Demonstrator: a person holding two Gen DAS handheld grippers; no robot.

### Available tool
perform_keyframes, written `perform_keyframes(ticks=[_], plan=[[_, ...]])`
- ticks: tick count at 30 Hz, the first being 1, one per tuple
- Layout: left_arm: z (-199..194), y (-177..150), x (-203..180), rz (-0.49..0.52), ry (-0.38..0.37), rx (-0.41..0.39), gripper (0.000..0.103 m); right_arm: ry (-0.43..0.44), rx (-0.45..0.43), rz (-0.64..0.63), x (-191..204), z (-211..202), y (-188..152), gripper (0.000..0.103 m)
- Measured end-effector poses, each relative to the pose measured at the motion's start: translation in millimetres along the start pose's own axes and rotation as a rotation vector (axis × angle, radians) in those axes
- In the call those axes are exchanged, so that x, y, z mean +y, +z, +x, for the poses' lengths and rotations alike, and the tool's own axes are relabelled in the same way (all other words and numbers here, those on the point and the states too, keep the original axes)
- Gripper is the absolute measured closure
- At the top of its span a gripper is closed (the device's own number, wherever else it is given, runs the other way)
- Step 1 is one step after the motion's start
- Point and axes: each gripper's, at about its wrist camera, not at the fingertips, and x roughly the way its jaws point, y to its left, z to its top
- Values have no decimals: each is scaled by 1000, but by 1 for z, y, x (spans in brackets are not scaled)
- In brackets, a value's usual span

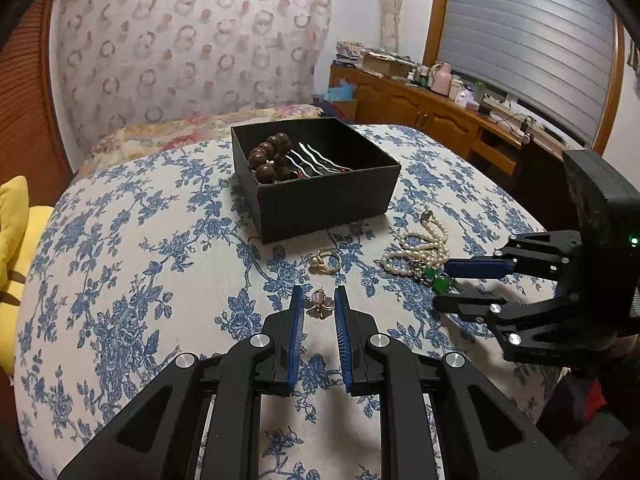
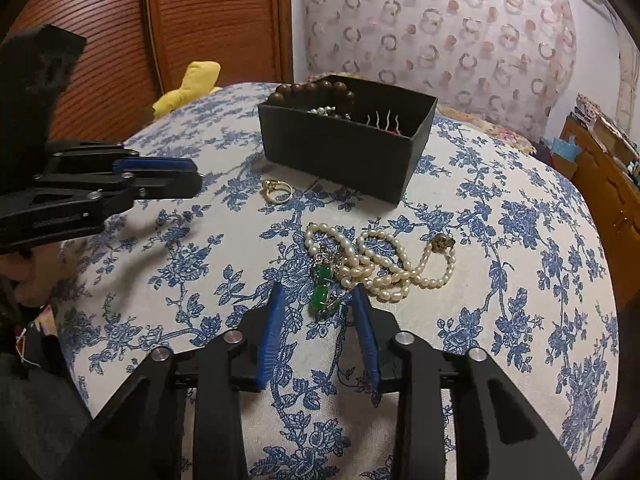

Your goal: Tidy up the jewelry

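The left gripper sits low over a bed covered in a white sheet with blue flowers. Its jaws are open, one on each side of a small pink flower brooch that lies on the sheet; whether the blue pads touch the brooch I cannot tell.

The right gripper is open too, its tips either side of a pair of green stone earrings set in silver. The earrings lie against a pearl necklace coiled in loose loops on the sheet, with a speckled clasp at its far end. In the left wrist view this gripper comes in from the right, with the upper blue finger just above the green stones and the pearls beyond.

A gold ring lies on the sheet between the brooch and a black open box, near the box's front wall. The same ring shows in the right wrist view just in front of the box.

Inside the box, brown wooden beads are piled at one side and wavy silver hairpins lie beside them.

A yellow cushion rests at the edge of the bed, and a wooden cabinet cluttered with bottles stands under the window
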Motion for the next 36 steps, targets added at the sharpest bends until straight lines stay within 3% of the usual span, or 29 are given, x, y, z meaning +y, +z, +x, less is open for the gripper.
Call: perform_keyframes(ticks=[2, 5, 22, 36], plan=[[0, -1, -1, -2, -3, 0, 89, -18, 6, -4, 0, 3, 2, 72], [-1, -2, -1, -6, -6, -1, 89, -32, 11, -18, 2, 3, 3, 85], [-11, 3, -2, -11, -10, -35, 89, -11, -138, -20, -8, -50, 23, 86], [-25, 28, 1, 2, 6, -96, 89, -26, -269, -60, -15, -83, 76, 86]])
